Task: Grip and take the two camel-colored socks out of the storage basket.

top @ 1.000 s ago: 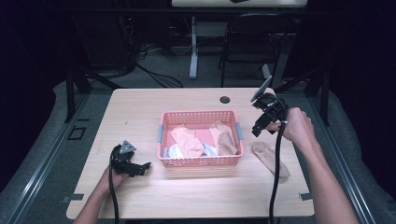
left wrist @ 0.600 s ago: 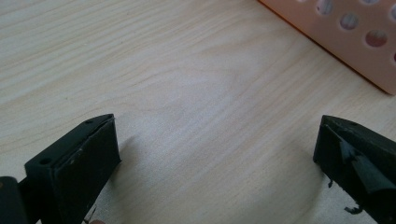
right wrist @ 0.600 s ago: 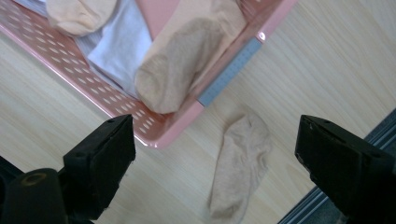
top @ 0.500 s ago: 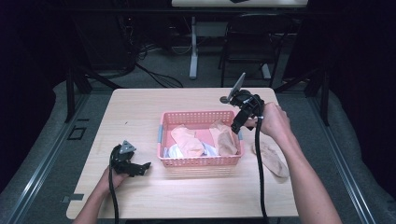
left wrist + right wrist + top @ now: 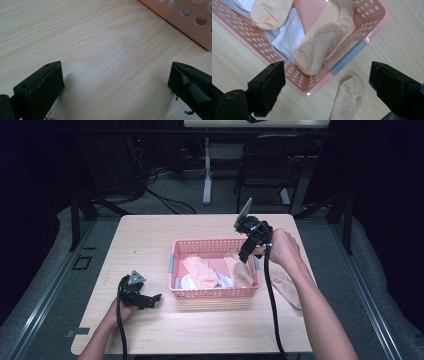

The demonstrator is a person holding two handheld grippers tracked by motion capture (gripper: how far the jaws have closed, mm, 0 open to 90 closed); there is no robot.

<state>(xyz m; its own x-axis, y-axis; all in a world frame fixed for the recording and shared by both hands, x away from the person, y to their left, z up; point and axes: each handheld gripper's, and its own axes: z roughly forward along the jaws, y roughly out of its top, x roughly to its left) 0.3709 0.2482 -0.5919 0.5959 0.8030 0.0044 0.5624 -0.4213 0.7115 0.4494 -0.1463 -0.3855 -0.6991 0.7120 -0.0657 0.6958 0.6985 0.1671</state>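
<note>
In the high view, a pink basket (image 5: 214, 292) stands near the middle of a light wooden table (image 5: 150, 240). Inside it lie several socks: a peach sock (image 5: 200, 270) towards the left, a beige sock (image 5: 241, 271) along the right wall, and some white and pale blue fabric (image 5: 186, 281) low between them. The right hand-held gripper (image 5: 245, 256) hangs over the basket's far right corner, tilted downward, with its grey plate pointing up. The right hand (image 5: 282, 247) grips it from the right side. Another beige sock (image 5: 286, 285) lies flat on the table just right of the basket, partly hidden by the forearm. The left hand-held gripper (image 5: 154, 297) rests on the table left of the basket, near its front left corner, jaws pointing at it.

In the left gripper view, the left hand-held gripper (image 5: 115, 82) has its jaws wide apart with bare table (image 5: 100, 50) between them. A corner of the basket (image 5: 190, 22) shows at the upper right.

In the right gripper view, the right hand-held gripper (image 5: 327, 85) looks down with its jaws spread wide and nothing between the pads. Below it sits the basket's corner (image 5: 372, 22) with a grey handle strip (image 5: 348, 58). The beige sock (image 5: 322, 47) lies inside against that wall, beside white fabric (image 5: 287, 37) and the peach sock (image 5: 270, 11). The loose beige sock (image 5: 349, 97) lies on the table outside the basket, just beside the corner.
</note>
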